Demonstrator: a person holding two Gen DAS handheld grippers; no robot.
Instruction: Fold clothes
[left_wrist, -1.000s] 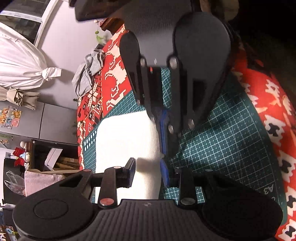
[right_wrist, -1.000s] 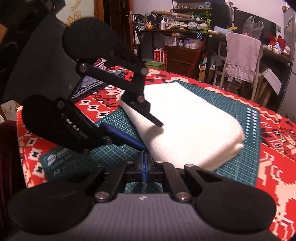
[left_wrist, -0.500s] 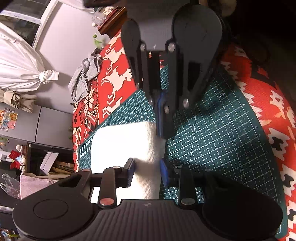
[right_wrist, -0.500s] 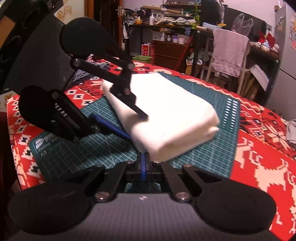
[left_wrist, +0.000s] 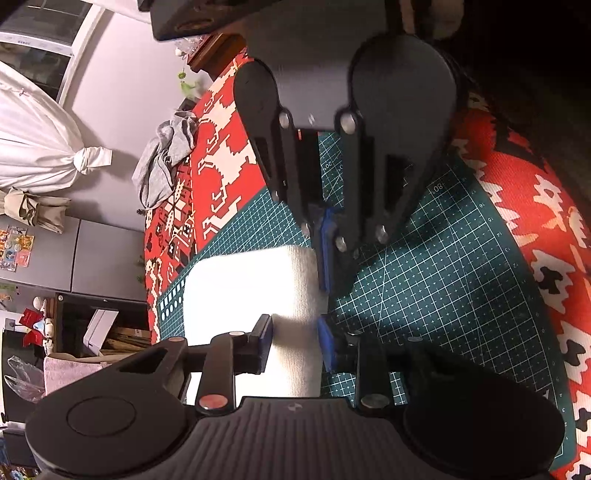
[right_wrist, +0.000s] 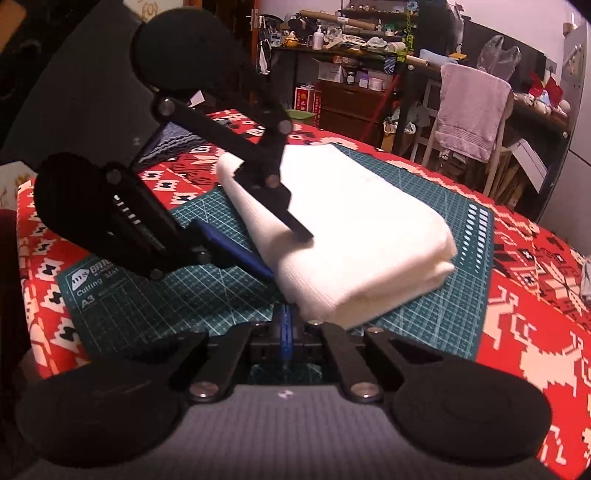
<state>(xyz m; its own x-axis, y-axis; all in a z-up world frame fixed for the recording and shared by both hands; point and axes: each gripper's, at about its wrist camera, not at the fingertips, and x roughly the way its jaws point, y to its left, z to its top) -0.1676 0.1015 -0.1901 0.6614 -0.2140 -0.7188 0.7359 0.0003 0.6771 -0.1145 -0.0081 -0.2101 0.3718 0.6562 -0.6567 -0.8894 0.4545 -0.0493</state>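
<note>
We see a folded white cloth (right_wrist: 354, 225) lying on a green cutting mat (right_wrist: 436, 310), which sits on a red-and-white patterned tablecloth (right_wrist: 524, 332).

In the left wrist view, our left gripper (left_wrist: 295, 345) has its jaws apart, and the near edge of the white cloth (left_wrist: 251, 288) lies in the gap between them. One blue-padded finger (left_wrist: 265, 341) is over the top of the cloth, and the other finger (left_wrist: 327, 347) is just beside the folded edge, over the mat (left_wrist: 443, 295). We cannot tell whether either pad presses the fabric. From the right wrist view the same gripper (right_wrist: 280, 247) straddles the cloth's long edge, with the upper finger (right_wrist: 280, 206) over the top surface and the lower blue one (right_wrist: 236, 251) low at the mat, reaching the side of the fold.

Our right gripper (right_wrist: 284, 330) has its blue pads pressed together with nothing between them. They sit low over the mat, just beside the near corner of the cloth; whether they touch it we cannot tell. In the left wrist view this gripper (left_wrist: 325, 254) points down at the cloth's far corner, fingers together.

A crumpled grey garment (left_wrist: 166, 155) lies well apart, at the tablecloth's (left_wrist: 221, 155) far edge. A pink towel (right_wrist: 472, 110) hangs over a chair behind the table.
</note>
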